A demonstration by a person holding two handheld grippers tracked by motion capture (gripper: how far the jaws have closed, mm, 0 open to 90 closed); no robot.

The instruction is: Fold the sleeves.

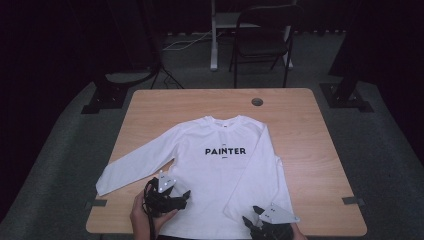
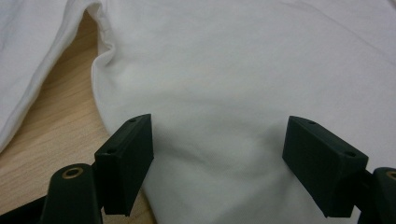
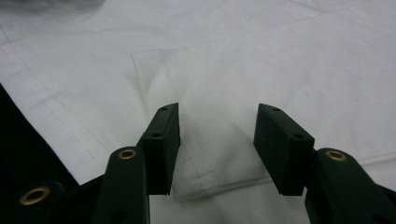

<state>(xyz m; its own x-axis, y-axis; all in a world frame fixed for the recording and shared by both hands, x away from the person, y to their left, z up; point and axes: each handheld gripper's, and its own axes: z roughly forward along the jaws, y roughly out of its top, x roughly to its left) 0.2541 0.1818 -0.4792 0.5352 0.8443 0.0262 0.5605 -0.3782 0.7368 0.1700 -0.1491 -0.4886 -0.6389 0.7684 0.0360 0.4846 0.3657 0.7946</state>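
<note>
Here the shirt lies flat lengthwise, collar seemingly pointing away from the person.

White long-sleeved "PAINTER" shirt flat, face up, mid-table, sleeves outspread

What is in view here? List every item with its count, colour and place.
Shirt: one, white, long-sleeved, black PAINTER print, spread flat on the table.
Table: one, light wood, centre; a dark round hole near its far edge.
Tape pieces: two, grey, at the table's left and right edges.
Folding chair: one, black, behind the table.
Left gripper: one, black, open over the shirt body near the hem.
Right gripper: one, black, open astride the sleeve cuff.
Hands: two, at the near edge.
</note>
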